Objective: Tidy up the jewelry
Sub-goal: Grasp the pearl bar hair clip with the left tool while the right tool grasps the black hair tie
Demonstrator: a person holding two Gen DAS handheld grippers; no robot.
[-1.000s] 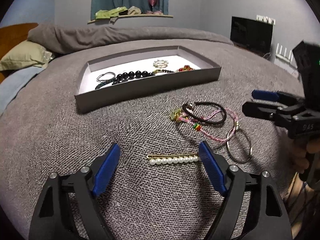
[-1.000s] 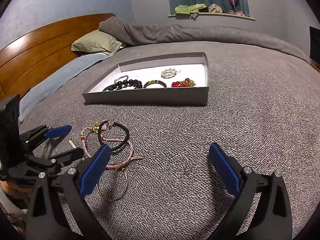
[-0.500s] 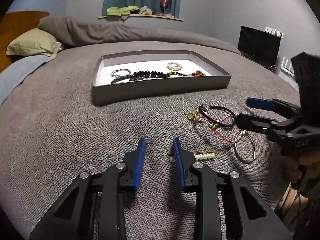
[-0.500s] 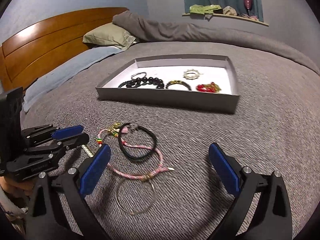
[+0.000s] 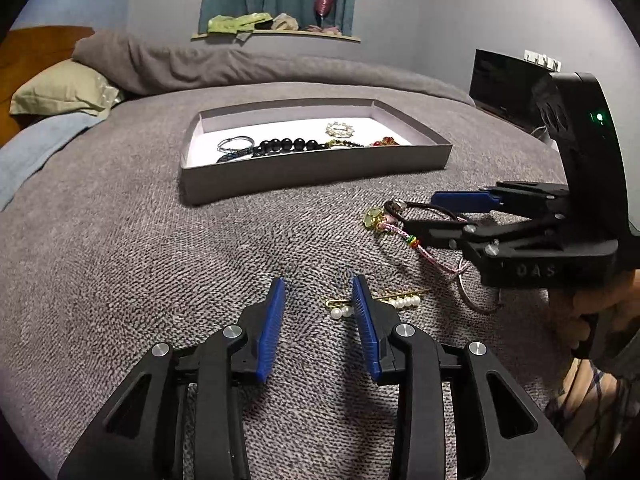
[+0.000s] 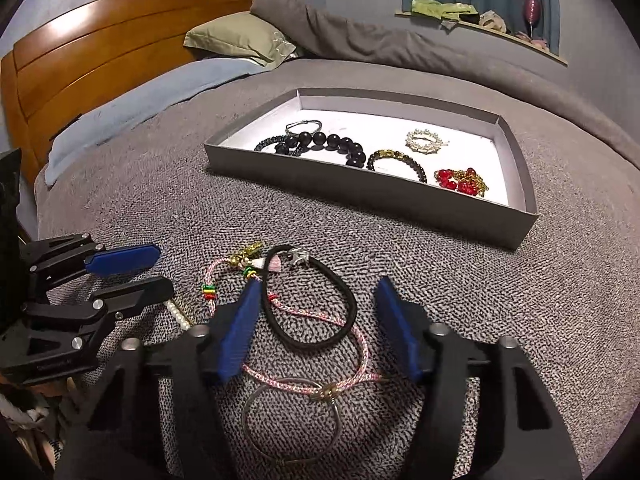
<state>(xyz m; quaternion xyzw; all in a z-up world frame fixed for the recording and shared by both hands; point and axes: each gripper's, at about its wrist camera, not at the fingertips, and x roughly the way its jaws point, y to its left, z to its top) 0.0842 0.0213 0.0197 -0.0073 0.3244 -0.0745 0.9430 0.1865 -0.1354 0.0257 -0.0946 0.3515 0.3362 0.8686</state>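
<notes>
The pearl pin (image 5: 374,303) lies crosswise on the bed, in front of the tray (image 5: 312,168). The left gripper (image 5: 318,312) is opening and empty, its right pad across the pin. The right gripper (image 6: 316,320) is closing around the black bracelet (image 6: 310,300), not yet touching. Its body reads "DAS".

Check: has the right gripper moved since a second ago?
Yes. The right gripper moved left over the black cord bracelet; the gray tray now sits farther right.
</notes>
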